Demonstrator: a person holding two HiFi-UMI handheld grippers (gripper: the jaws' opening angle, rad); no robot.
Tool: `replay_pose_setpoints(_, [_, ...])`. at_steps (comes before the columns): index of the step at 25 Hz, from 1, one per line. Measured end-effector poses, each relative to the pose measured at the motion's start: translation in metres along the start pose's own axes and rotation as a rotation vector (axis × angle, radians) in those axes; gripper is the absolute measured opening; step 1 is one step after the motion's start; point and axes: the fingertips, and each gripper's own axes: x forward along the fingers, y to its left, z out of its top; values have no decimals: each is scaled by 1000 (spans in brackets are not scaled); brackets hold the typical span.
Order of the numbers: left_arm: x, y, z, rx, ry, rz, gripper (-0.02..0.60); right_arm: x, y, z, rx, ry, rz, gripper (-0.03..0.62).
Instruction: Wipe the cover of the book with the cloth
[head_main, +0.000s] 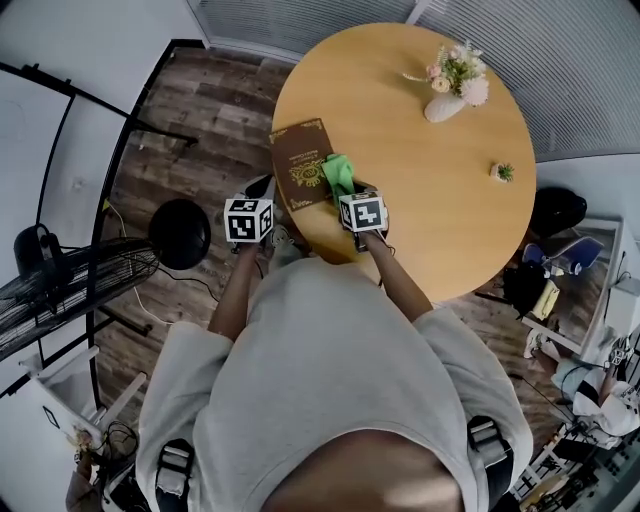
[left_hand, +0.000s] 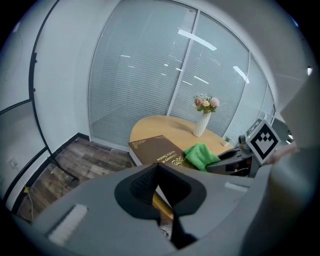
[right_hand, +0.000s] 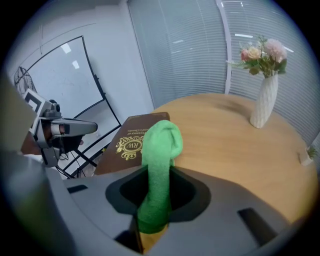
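A brown book (head_main: 298, 160) with gold print lies at the round table's left edge. My right gripper (right_hand: 157, 172) is shut on a green cloth (right_hand: 161, 142), which stands up out of the jaws and curls over just above the book's (right_hand: 131, 142) near right edge. In the head view the green cloth (head_main: 338, 172) lies against the cover's right side. My left gripper (left_hand: 158, 170) hangs off the table's rim, short of the book's (left_hand: 154, 148) near corner. Its jaws are shut with nothing between them.
A white vase of flowers (head_main: 446, 98) and a tiny potted plant (head_main: 503, 172) stand farther across the wooden table (head_main: 430, 200). A black round stool (head_main: 180, 233) and a floor fan (head_main: 60, 285) sit on the floor to the left.
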Motion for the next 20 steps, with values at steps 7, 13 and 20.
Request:
replay_pose_setpoints(7, [2,1,5,14,-1,0,9,-1,-3,-1,0,-11,-2,107])
replay_pose_setpoints(13, [2,2,10,25,-9,4,9,-2,-11,-2,13,-25,-17,107])
replay_pose_setpoints(20, [-5,-1,10,37,-13,1,9,-5,-19,-5,30,-64,-46,107])
